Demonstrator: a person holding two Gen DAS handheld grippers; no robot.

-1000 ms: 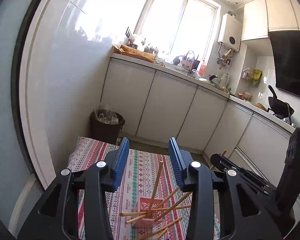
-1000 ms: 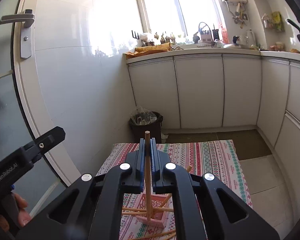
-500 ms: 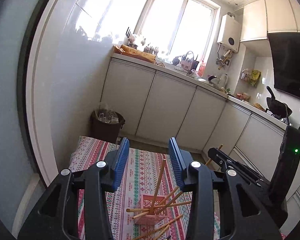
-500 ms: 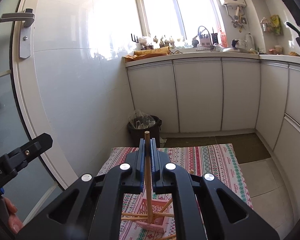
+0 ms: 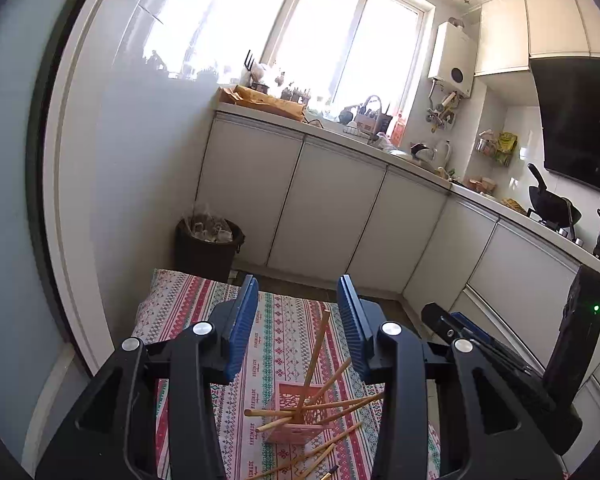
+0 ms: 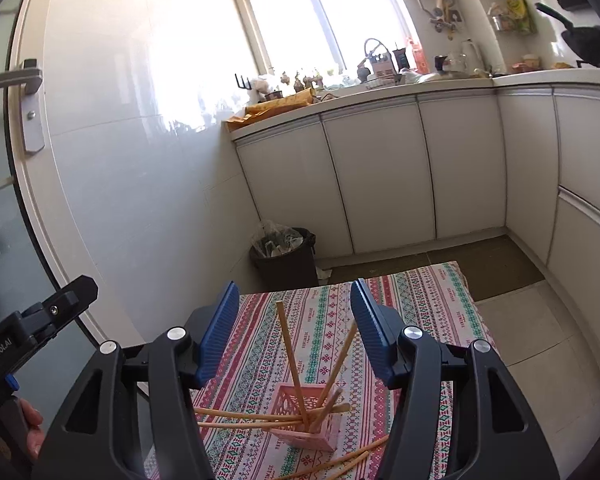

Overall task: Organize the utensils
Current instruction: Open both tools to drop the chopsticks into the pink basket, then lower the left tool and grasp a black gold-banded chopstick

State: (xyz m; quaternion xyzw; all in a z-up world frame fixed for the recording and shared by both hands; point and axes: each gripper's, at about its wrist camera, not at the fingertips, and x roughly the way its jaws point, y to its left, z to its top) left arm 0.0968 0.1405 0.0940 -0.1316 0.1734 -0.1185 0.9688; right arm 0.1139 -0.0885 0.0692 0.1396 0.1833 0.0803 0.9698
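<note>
A pink lattice holder [image 5: 300, 412] [image 6: 308, 412] stands on the patterned tablecloth [image 5: 284, 340] [image 6: 420, 312]. Several wooden chopsticks [image 5: 315, 346] [image 6: 289, 354] lean out of it, and more loose chopsticks [image 5: 324, 446] [image 6: 340, 462] lie on the cloth in front. My left gripper [image 5: 298, 316] is open and empty, above and behind the holder. My right gripper [image 6: 294, 320] is open and empty, just above the holder, with an upright chopstick standing between its fingers untouched. The right gripper's body [image 5: 500, 364] shows at the right of the left wrist view.
A dark bin [image 5: 208, 242] [image 6: 286, 254] stands on the floor beyond the table, by the white wall. White cabinets [image 5: 328, 200] [image 6: 380, 176] with a cluttered counter run behind and to the right. The left gripper's body [image 6: 32, 332] shows at the left edge.
My right gripper has opened and let go of the chopstick it held; that chopstick now stands in the pink holder. The left gripper stays open and has barely moved.
</note>
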